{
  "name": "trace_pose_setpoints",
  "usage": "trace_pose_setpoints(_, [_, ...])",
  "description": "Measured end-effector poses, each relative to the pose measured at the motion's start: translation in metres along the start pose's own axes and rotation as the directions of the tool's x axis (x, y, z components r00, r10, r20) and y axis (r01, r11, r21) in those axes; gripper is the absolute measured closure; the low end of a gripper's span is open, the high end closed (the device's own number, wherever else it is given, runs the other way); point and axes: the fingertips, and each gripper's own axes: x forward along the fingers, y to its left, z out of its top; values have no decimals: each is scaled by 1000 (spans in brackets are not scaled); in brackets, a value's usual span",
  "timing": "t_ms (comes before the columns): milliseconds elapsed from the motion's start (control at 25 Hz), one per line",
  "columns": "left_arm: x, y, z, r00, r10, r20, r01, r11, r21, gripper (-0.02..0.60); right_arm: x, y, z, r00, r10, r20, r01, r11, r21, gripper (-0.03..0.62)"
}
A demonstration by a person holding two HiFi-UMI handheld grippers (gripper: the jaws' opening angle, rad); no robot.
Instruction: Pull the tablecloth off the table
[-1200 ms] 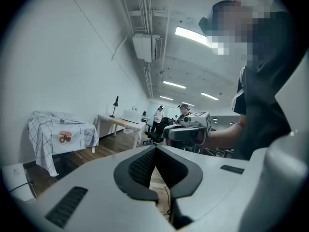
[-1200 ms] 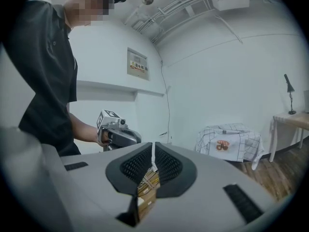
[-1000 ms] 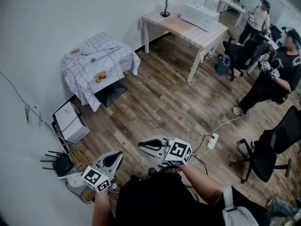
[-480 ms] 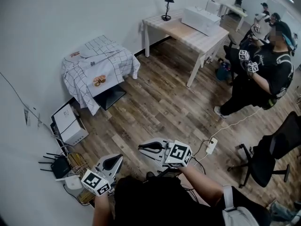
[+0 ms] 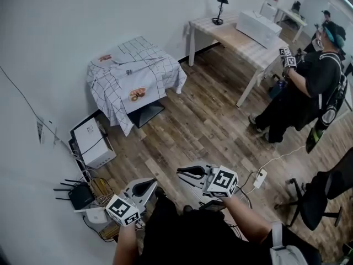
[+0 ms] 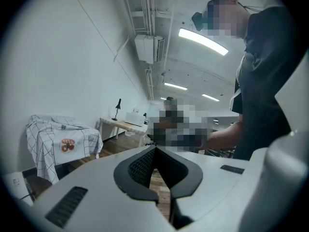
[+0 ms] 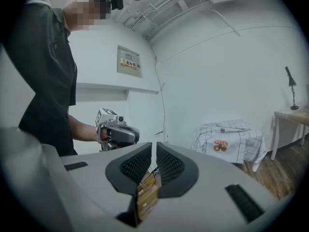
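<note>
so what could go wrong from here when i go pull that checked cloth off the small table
1. An orange-brown thing and a small dark item lie on the tablecloth; pulling would likely throw them onto the floor.
2. A router and tangled cables sit on the floor near the left gripper; feet could snag them.
3. The left gripper and the right gripper are both shut; they must open before gripping cloth.

No legible txt — print on wall sign [image 7: 129,62] too small.
</note>
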Motion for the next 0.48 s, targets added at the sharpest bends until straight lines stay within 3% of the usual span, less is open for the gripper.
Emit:
trace_pose_setpoints(280, [-23, 110, 50, 998, 20, 59, -21, 1000, 23, 571, 76, -58, 47, 999, -28, -18, 28, 999, -26, 571])
trace_pose_setpoints(480, [-35, 166, 64, 998, 4, 70, -6, 1000, 30, 571, 113, -78, 66, 999, -51, -4, 51, 998, -34, 571])
